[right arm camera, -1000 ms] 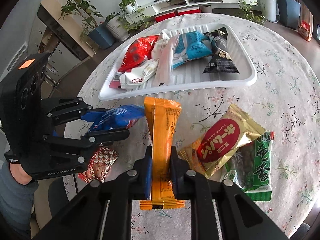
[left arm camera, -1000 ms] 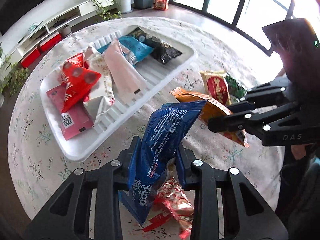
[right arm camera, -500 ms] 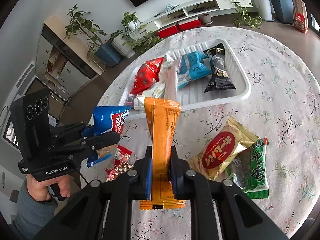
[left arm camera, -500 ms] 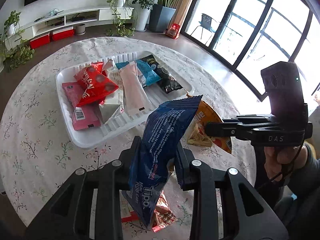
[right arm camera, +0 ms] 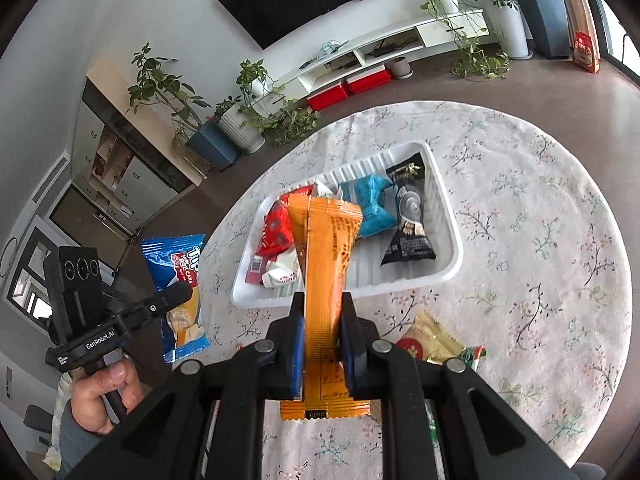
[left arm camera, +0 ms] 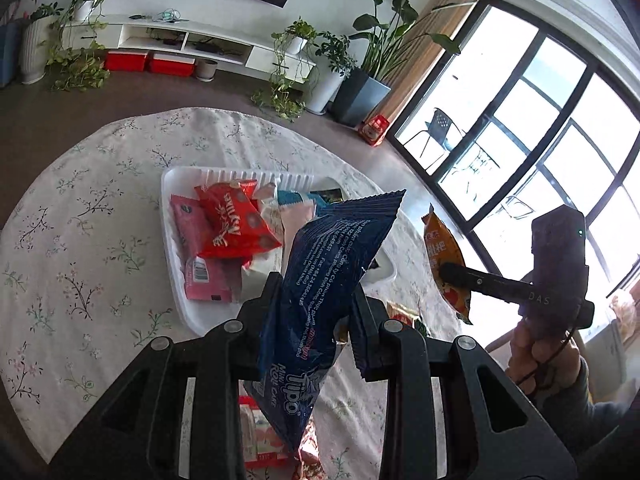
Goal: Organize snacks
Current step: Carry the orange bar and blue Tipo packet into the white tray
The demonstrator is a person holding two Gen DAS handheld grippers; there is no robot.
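Note:
My left gripper point(left arm camera: 314, 320) is shut on a blue roll-cake packet point(left arm camera: 320, 280), held upright above the round table; the same blue packet point(right arm camera: 178, 276) shows at the left of the right wrist view. My right gripper point(right arm camera: 322, 342) is shut on a long orange packet point(right arm camera: 326, 256), which also shows as the orange packet point(left arm camera: 446, 256) at the right of the left wrist view. Both packets hang in front of a white tray point(right arm camera: 450, 224), also seen as the tray point(left arm camera: 170, 240), which holds red, pink, blue and black snack packs.
On the flowered tablecloth point(right arm camera: 540, 240) lie a gold-and-red packet point(right arm camera: 430, 346) and a green one point(right arm camera: 472, 354) near my right gripper. A red-and-white packet point(left arm camera: 256, 432) lies under my left gripper. A hand point(right arm camera: 100, 396) grips each handle. Plants and a low shelf stand beyond.
Both grippers have risen with their packets, so the table and tray look smaller and farther. The left gripper has rolled, and the tray now sits straighter in its view.

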